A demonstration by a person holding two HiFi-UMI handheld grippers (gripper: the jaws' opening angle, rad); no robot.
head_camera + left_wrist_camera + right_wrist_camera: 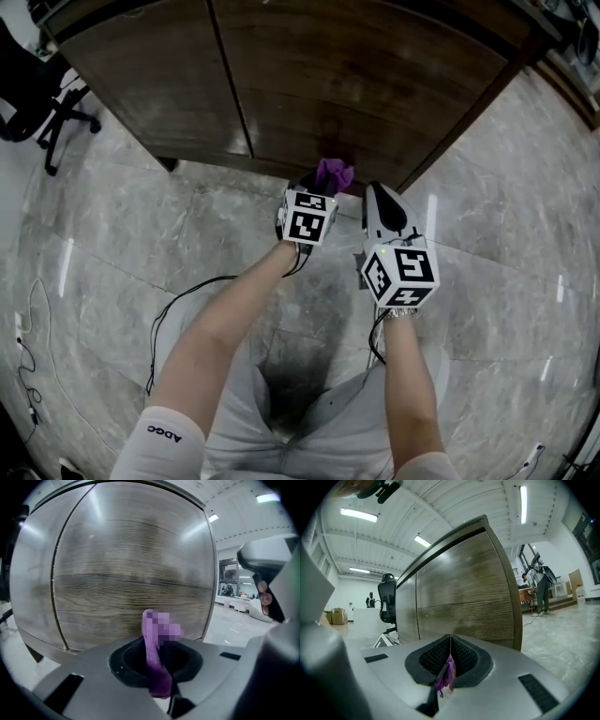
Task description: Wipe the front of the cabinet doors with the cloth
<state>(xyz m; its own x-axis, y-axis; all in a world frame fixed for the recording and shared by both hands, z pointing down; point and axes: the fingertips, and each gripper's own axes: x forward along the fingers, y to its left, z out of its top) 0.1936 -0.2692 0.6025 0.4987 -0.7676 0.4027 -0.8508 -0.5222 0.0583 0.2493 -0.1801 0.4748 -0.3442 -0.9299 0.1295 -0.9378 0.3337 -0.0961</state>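
The dark wooden cabinet (375,84) stands ahead, with a seam between its two doors (230,84). A purple cloth (335,174) sticks out of my left gripper (323,189), low in front of the right-hand door. In the left gripper view the cloth (153,639) stands up between the shut jaws of the left gripper (159,662), a short way from the door (136,573). My right gripper (378,194) is beside it to the right. The right gripper (450,651) is shut, and a small purple scrap (446,677) hangs at the base of its jaws. It faces the cabinet's right door (464,588).
Grey marble floor (487,234) lies all round. A black office chair (37,103) stands left of the cabinet, and cables (28,356) trail at the left. A person (541,585) stands far off to the right. Cardboard boxes (335,616) sit in the distance.
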